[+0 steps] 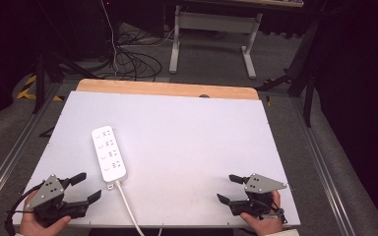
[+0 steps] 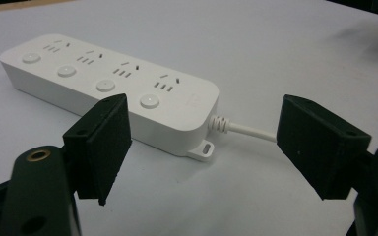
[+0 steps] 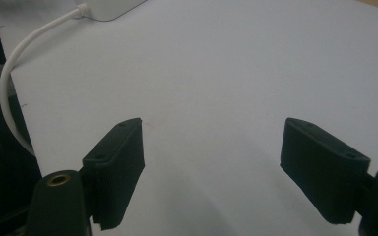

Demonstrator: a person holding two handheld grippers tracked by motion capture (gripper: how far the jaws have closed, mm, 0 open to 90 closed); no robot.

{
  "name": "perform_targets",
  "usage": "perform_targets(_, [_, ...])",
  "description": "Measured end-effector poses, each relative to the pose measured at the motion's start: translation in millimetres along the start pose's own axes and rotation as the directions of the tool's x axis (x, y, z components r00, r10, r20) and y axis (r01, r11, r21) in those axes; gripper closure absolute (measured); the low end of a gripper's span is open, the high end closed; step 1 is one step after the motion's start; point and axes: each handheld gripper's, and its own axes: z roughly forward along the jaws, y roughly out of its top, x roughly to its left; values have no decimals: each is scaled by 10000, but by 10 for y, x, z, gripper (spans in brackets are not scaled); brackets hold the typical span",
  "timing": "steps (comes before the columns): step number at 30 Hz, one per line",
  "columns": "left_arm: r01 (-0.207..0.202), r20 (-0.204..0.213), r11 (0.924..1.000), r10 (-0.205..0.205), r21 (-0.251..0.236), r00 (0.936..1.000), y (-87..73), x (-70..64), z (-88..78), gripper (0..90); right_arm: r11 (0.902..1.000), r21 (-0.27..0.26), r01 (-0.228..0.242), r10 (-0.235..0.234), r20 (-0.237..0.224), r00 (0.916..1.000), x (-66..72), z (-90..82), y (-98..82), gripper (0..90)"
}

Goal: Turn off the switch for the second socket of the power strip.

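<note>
A white power strip (image 1: 109,153) with several sockets and round buttons lies left of centre on the white board (image 1: 187,132). Its white cable (image 1: 129,206) runs off the near edge. My left gripper (image 1: 88,187) rests at the near left corner, open, with nothing between its jaws. In the left gripper view the power strip (image 2: 113,83) lies just beyond the jaws, and its cable (image 2: 248,130) leads right. My right gripper (image 1: 229,188) sits at the near right corner, open and empty. The right gripper view has a corner of the strip (image 3: 113,7) and the curving cable (image 3: 15,64) at top left.
The white board lies on a wooden table (image 1: 167,88), whose far edge shows past it. Beyond the table, cables (image 1: 128,54) lie on the grey floor and a desk frame (image 1: 211,34) stands there. Metal rails (image 1: 10,157) run along both sides.
</note>
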Motion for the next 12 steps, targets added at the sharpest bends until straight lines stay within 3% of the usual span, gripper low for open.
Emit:
perform_targets(3, [198, 34, 9992, -197, -361, 9998, 7, 10, -32, 219, 10000, 11, 0, 0, 15, 10000, 0, 2, 1, 249])
perform_targets(7, [247, 23, 9992, -246, -327, 9997, 0, 8, -29, 220, 10000, -10, -22, 22, 24, 10000, -2, -4, 1, 250])
perform_targets(9, [-82, -93, 9999, 80, -132, 9999, 3, 6, -25, 220, 10000, -12, -26, 26, 25, 10000, -2, -6, 0, 250])
perform_targets(12, [-262, -278, 9997, 263, 36, 9993, 6, -14, -12, 221, 10000, -29, -27, 27, 30, 10000, -2, -5, 1, 249])
